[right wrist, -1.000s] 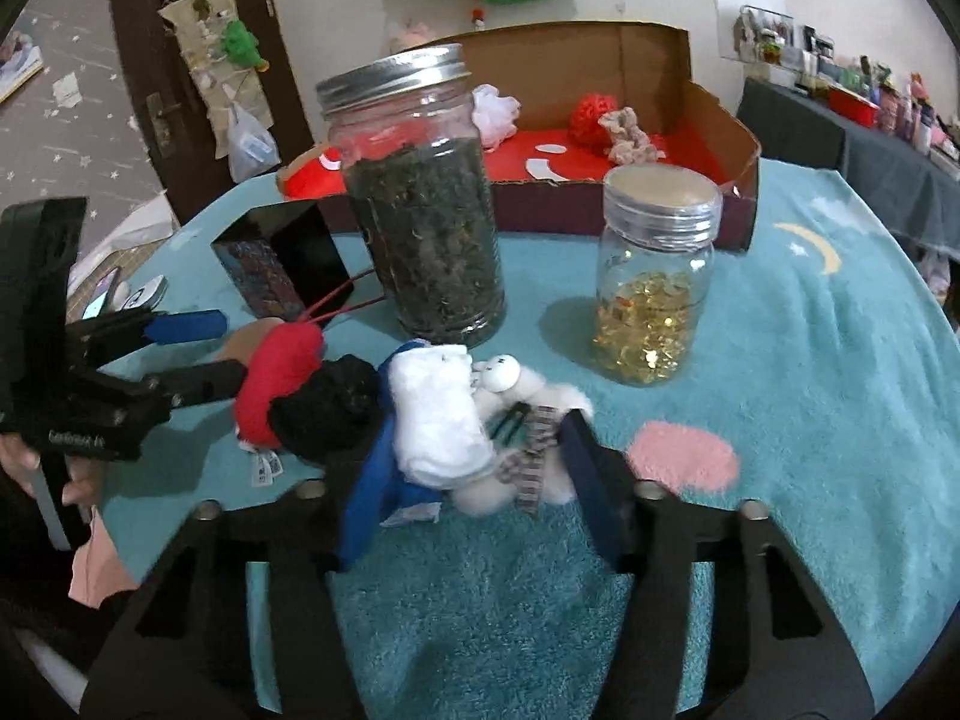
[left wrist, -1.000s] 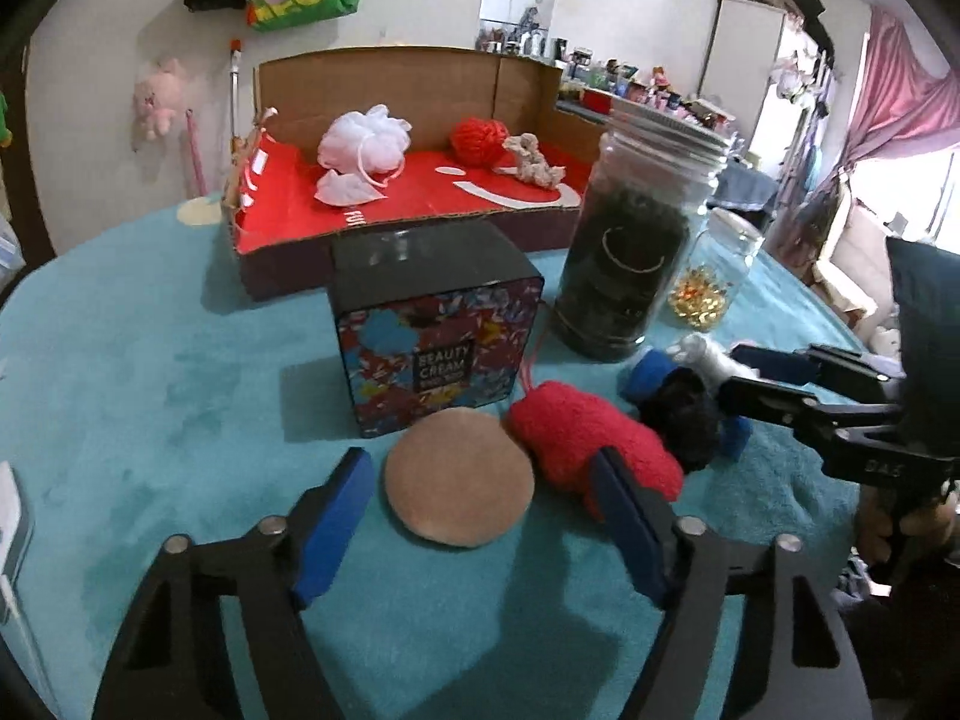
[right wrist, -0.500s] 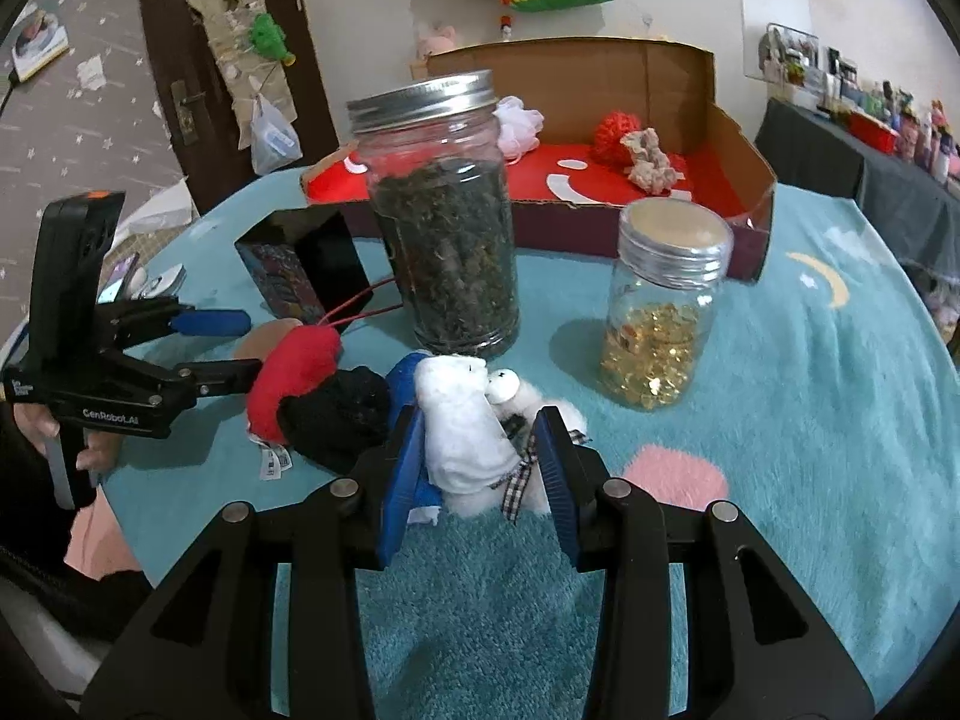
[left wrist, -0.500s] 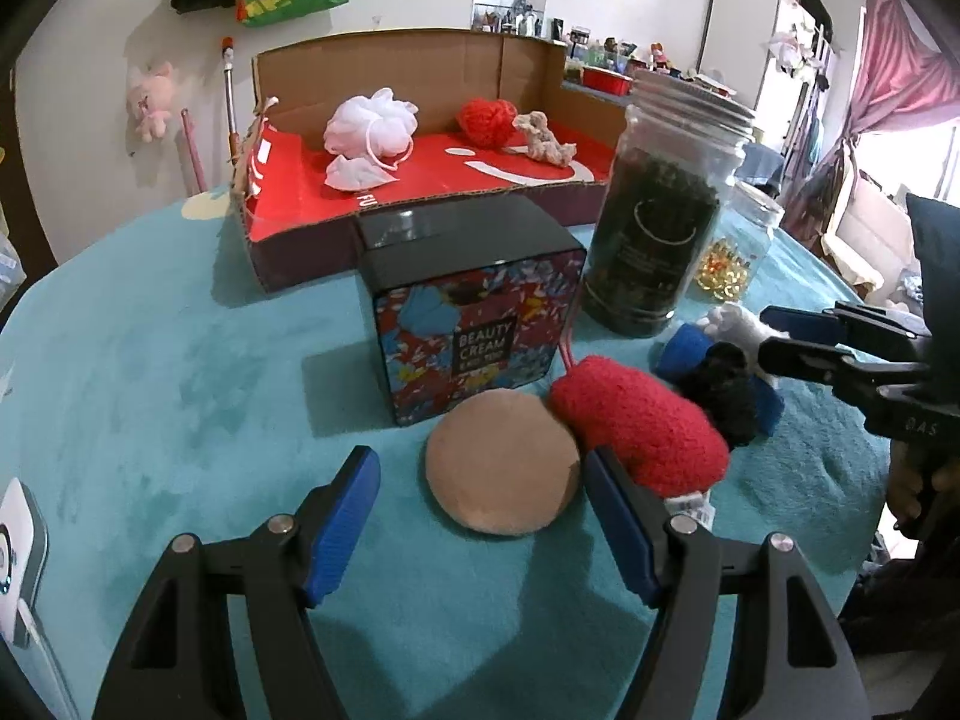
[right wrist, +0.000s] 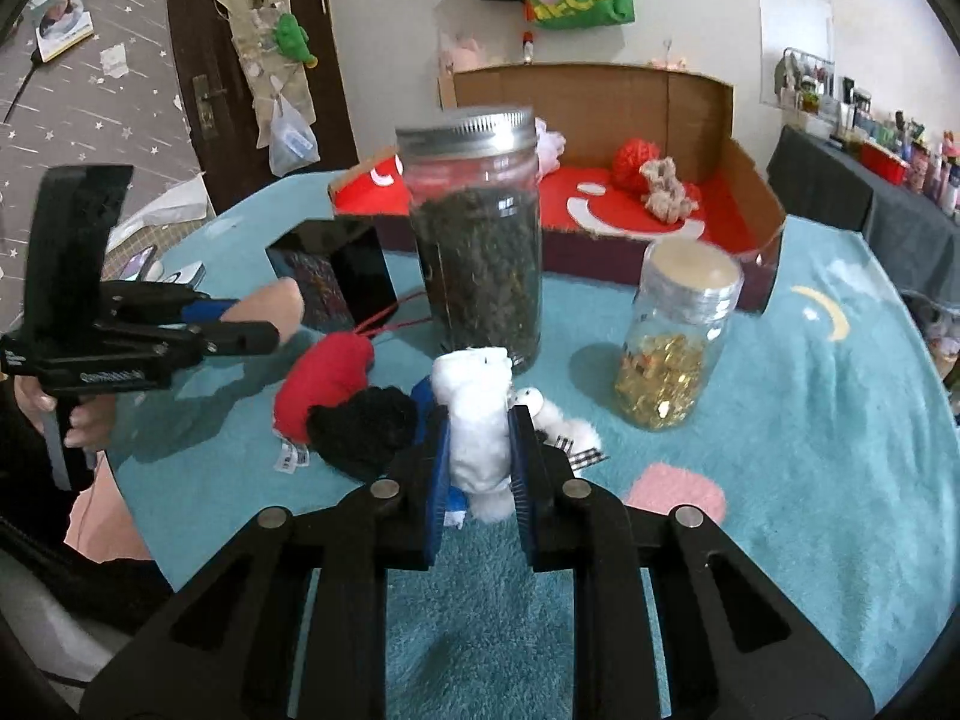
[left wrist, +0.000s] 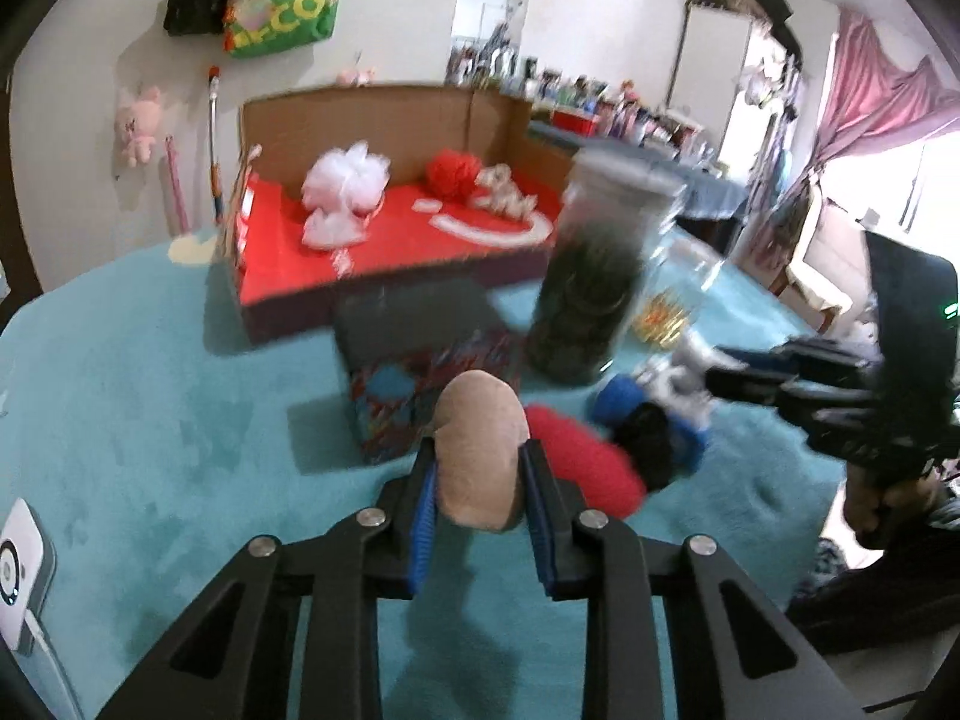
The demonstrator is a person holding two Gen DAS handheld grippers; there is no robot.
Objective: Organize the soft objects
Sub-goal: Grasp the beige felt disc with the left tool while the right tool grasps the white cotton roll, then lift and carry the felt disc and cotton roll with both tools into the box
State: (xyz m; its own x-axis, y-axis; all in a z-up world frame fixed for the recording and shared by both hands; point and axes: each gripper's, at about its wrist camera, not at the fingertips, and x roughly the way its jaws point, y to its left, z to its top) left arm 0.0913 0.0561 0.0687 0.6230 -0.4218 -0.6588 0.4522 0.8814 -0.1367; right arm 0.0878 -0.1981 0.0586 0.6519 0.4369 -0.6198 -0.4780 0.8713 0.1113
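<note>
Tongs on both hands are closing on soft things at once. The left tongs [left wrist: 477, 483] pinch the tan round pad [left wrist: 480, 450] by its edges, so the pad has buckled into a hump between the blue pads instead of lying flat; it sits at the centre of the left wrist view, just in front of the patterned black box [left wrist: 420, 354]. The right tongs [right wrist: 480, 462] squeeze the white plush toy [right wrist: 477, 420] around its body, which stands upright in the jaws at the middle of the right wrist view, its pale limbs and checked ribbon spilling toward 4 o'clock on the teal surface [right wrist: 810, 420].

Between the two grips, at about 9 o'clock from the plush, lie a red fuzzy piece [right wrist: 327, 378] and a black fuzzy piece [right wrist: 363, 429], touching each other and not held. The tall jar of dark leaves [right wrist: 477, 240] and the small jar of gold bits [right wrist: 672, 348] stand just behind, hard items that seem to be left where they are.

At 12 o'clock the open cardboard box with a red floor [right wrist: 606, 210] already holds a white mesh puff [left wrist: 345, 180], a red yarn ball [right wrist: 636, 162] and a beige knotted toy [right wrist: 663, 189], so it is likely the collecting place. Gripping each piece across its middle probably keeps it from slipping out on the way there.
</note>
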